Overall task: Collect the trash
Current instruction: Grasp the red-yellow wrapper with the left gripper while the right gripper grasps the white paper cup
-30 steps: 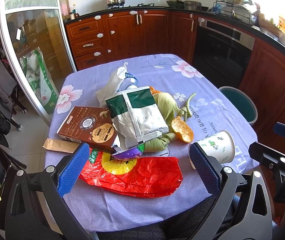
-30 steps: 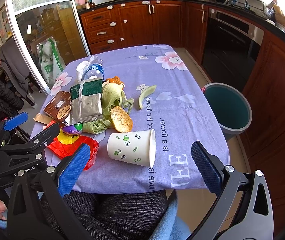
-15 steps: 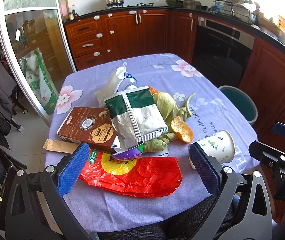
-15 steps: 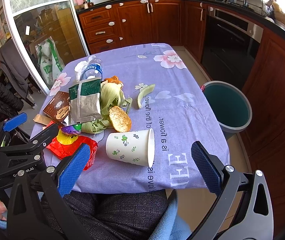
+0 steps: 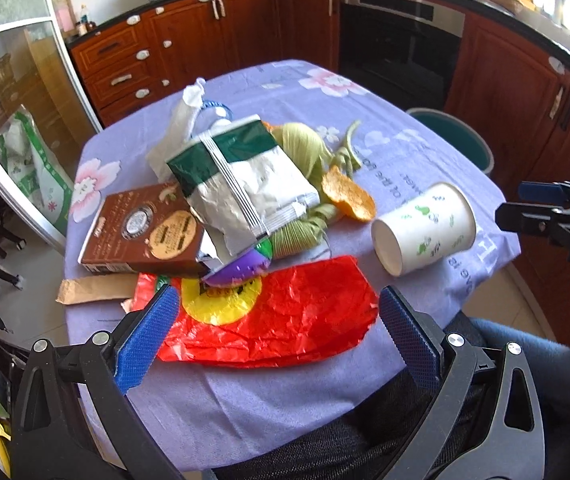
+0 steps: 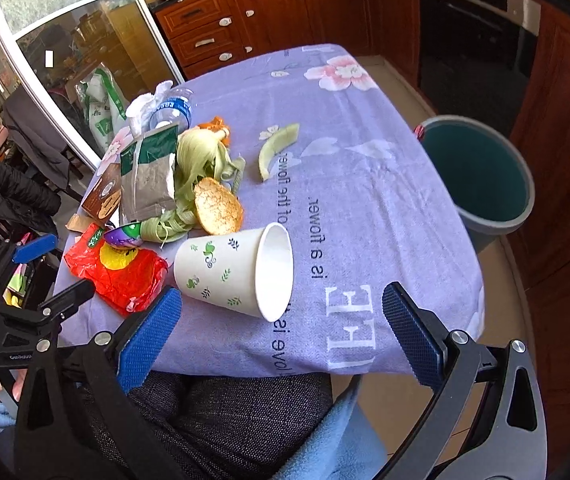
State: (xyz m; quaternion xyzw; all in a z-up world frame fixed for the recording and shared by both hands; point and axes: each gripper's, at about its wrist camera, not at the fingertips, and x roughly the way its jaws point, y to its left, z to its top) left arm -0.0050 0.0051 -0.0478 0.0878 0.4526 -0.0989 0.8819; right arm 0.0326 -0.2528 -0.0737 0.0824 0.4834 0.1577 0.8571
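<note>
Both tools gape wide, left tool [image 5: 273, 326] over the red bag [image 5: 281, 324], right tool [image 6: 281, 322] near the tipped cup [image 6: 237, 272].

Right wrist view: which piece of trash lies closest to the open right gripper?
The paper cup, on its side just ahead of the right gripper; the red wrapper lies further left.

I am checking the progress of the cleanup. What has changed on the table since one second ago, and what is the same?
Both grippers moved forward and lower toward the trash: the left gripper over the red wrapper, the right gripper toward the paper cup. Both stay open and empty. Nothing on the table moved, and the bin is unchanged.
</note>
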